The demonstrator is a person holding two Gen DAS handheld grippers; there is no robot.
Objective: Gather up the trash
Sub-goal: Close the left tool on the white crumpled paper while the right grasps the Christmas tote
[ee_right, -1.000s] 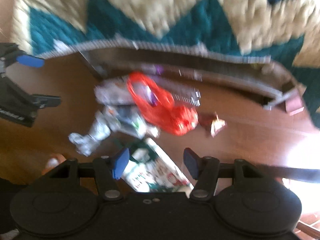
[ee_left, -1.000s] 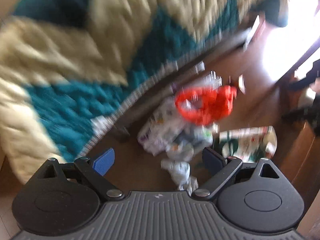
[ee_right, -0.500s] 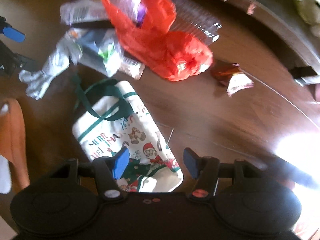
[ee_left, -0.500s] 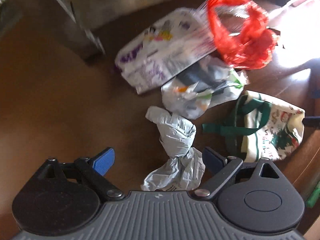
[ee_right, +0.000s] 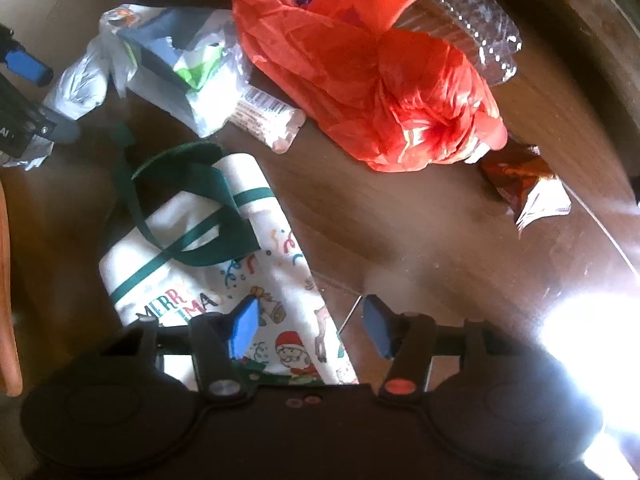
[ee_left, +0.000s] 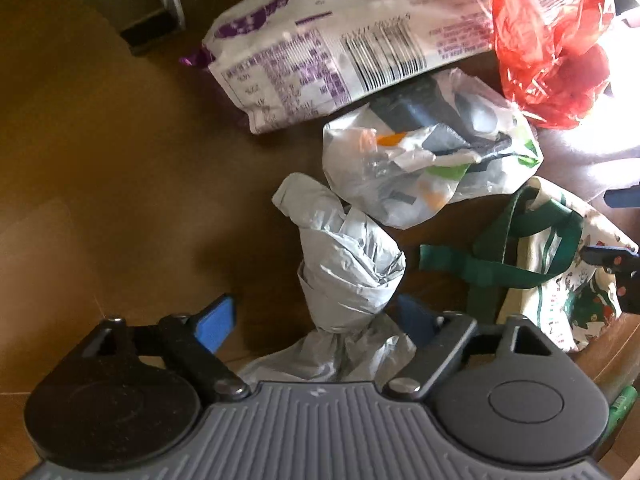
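Observation:
Trash lies on a brown wooden floor. A knotted grey plastic bag [ee_left: 344, 268] sits between the fingers of my left gripper [ee_left: 316, 320]. Its jaws are closing; the left pad is still clear of the bag. Beyond lie a crumpled white bag [ee_left: 428, 160], a white and purple package [ee_left: 340, 40] and a red plastic bag [ee_left: 548, 48]. My right gripper [ee_right: 310, 325] hangs over a Christmas tote bag [ee_right: 208, 240] with green handles. Its jaws are closing with the tote's edge under them, and the pads do not press on it. The red bag [ee_right: 380, 80] lies ahead.
A clear plastic tray [ee_right: 472, 28] lies behind the red bag, a brown snack wrapper [ee_right: 524, 188] to its right, and a small barcoded wrapper [ee_right: 268, 120] near the tote. A furniture leg [ee_left: 156, 20] stands at upper left. Sunlight glares on the floor at right.
Both grippers have dropped close to the floor; the teal and cream blanket has left view. Both pairs of jaws are narrower. The grey bag now lies between the left fingers.

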